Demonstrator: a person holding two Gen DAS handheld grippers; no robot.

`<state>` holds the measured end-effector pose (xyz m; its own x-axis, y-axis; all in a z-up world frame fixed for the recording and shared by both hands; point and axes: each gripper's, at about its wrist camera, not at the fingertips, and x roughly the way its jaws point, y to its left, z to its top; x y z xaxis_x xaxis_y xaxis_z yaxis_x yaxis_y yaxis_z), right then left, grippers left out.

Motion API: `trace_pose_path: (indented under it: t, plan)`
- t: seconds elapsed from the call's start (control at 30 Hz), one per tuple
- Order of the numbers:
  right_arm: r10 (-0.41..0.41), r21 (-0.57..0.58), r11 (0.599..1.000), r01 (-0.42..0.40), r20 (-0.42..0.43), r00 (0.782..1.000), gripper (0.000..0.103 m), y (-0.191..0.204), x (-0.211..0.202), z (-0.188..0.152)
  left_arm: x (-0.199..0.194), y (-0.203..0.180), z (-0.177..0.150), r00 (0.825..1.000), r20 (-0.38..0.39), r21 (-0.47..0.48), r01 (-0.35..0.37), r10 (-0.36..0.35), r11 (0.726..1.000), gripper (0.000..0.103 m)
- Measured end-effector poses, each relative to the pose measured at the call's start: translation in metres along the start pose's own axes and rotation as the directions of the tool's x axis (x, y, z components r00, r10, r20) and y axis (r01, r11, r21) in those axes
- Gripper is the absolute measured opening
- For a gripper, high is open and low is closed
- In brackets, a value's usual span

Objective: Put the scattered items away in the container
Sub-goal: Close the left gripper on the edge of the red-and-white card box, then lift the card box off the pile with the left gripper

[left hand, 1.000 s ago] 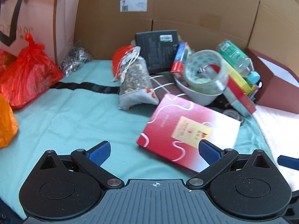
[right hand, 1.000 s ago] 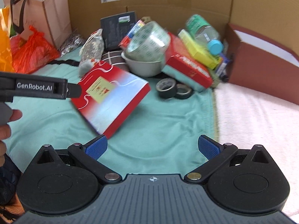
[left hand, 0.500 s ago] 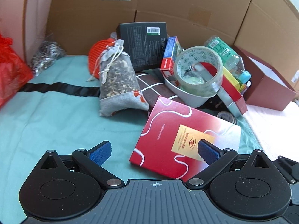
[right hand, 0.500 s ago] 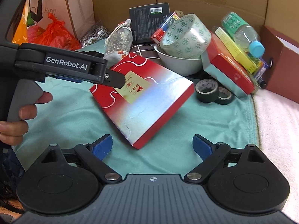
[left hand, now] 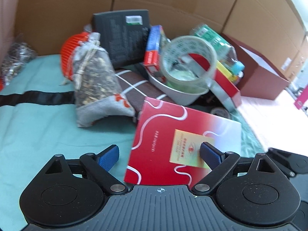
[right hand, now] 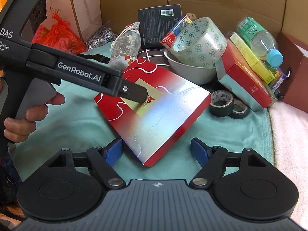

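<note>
A flat red and silver box [left hand: 173, 140] lies on the teal cloth, tilted with one edge propped on the clutter behind it. My left gripper [left hand: 159, 155] straddles its left part, jaws closing; one pad hovers over the label and the other stands beside the left edge, neither pressing. In the right wrist view the same box [right hand: 159, 104] points its near corner between the pads of my right gripper [right hand: 157, 151], whose jaws are closing without contact. A left-gripper finger [right hand: 134, 93] reaches over the label there. A dark red open container [left hand: 265, 79] stands at the right.
Behind the box sit a white bowl [right hand: 192, 69] holding a clear tape roll [right hand: 200, 40], a herb sachet [left hand: 94, 80], a black box [left hand: 123, 36], a bottle [right hand: 258, 38], a red and teal carton [right hand: 248, 84] and two black tape rolls [right hand: 227, 105]. Cardboard walls enclose the back.
Both grippers have come closer to the red box and their jaws have narrowed a little. The left gripper has swung in over the box's label in the right wrist view.
</note>
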<state>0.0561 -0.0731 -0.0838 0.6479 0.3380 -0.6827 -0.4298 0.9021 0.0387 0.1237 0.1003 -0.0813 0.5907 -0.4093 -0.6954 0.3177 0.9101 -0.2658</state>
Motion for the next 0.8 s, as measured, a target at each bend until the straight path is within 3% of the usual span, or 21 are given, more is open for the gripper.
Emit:
trace_pose_path:
  t: [0.23,0.33,0.53,0.67,0.73,0.8]
  plan:
    - [-0.016,-0.027,1.000,0.016,0.011,1.000,0.072,-0.012,-0.003,-0.002,0.009,-0.010,-0.004,0.994,-0.067,0.036,0.090,-0.088,0.995,0.088]
    - [-0.024,-0.038,0.999,0.025,0.019,1.000,0.072,-0.017,-0.005,-0.004,0.009,-0.017,-0.007,0.995,-0.074,0.065,0.079,-0.074,0.995,0.088]
    - [-0.013,-0.063,0.998,0.015,0.035,0.999,0.071,-0.018,-0.006,-0.005,0.005,-0.010,0.001,0.998,-0.063,0.032,0.031,-0.029,0.999,0.089]
    - [-0.004,-0.072,0.997,0.007,0.045,0.999,0.071,-0.017,-0.006,-0.006,0.009,-0.011,0.005,0.996,-0.072,0.020,0.047,-0.045,0.999,0.089]
    - [-0.005,-0.068,0.998,0.008,0.044,0.999,0.070,-0.018,-0.006,-0.006,0.013,-0.014,0.005,0.994,-0.085,0.021,0.065,-0.063,0.998,0.080]
    - [-0.010,-0.067,0.998,0.013,0.043,0.999,0.069,-0.019,-0.007,-0.006,0.014,-0.017,0.005,0.994,-0.093,0.023,0.067,-0.064,0.998,0.078]
